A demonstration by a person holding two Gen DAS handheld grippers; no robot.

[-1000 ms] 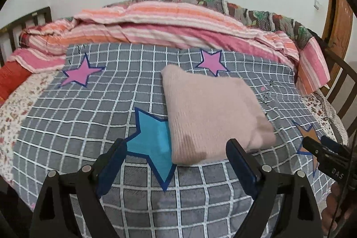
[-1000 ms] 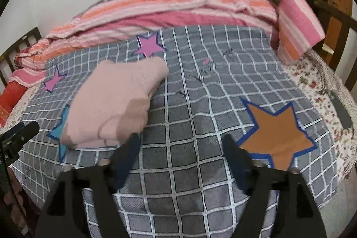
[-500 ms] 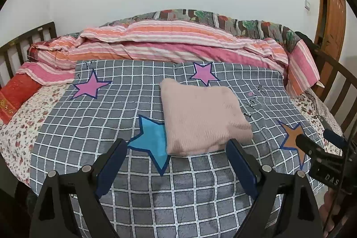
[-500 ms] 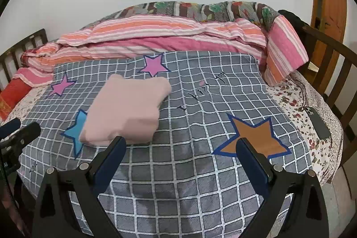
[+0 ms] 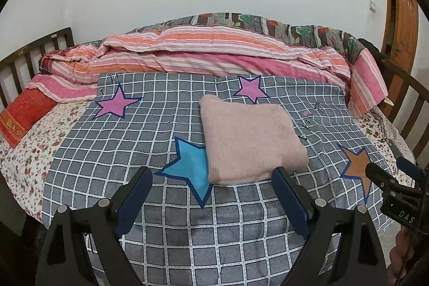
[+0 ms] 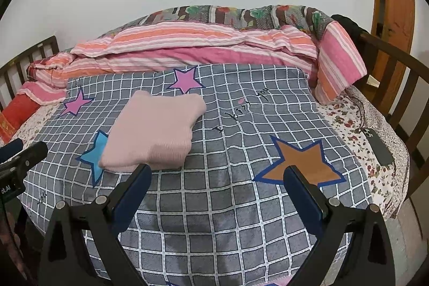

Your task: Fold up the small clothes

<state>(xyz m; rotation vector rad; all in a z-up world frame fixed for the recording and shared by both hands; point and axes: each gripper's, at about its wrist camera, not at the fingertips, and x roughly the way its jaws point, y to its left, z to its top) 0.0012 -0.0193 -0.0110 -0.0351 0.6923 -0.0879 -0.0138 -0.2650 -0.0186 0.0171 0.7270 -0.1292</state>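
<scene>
Both claws pulled back and up from the folded pink garment (image 5: 252, 141) within the last second, and your right claw (image 6: 217, 180) had just been opening, with nothing between its jaws.

You held the left claw (image 5: 213, 182) wide and empty too, its tips just short of the garment's near edge, while the garment lay as a neat rectangle on the grey checked blanket (image 5: 112, 149), overlapping the blue star (image 5: 191, 165) and sitting just below a pink star (image 5: 250, 89). The fold looked finished, so the step in hand read as a clean release: you did well to keep both claws clear of the cloth, and any last tidy should have pressed the thick near edge flat without dragging the layers apart. The striped quilt (image 5: 214, 52) stayed bunched along the far side of the bed.
</scene>
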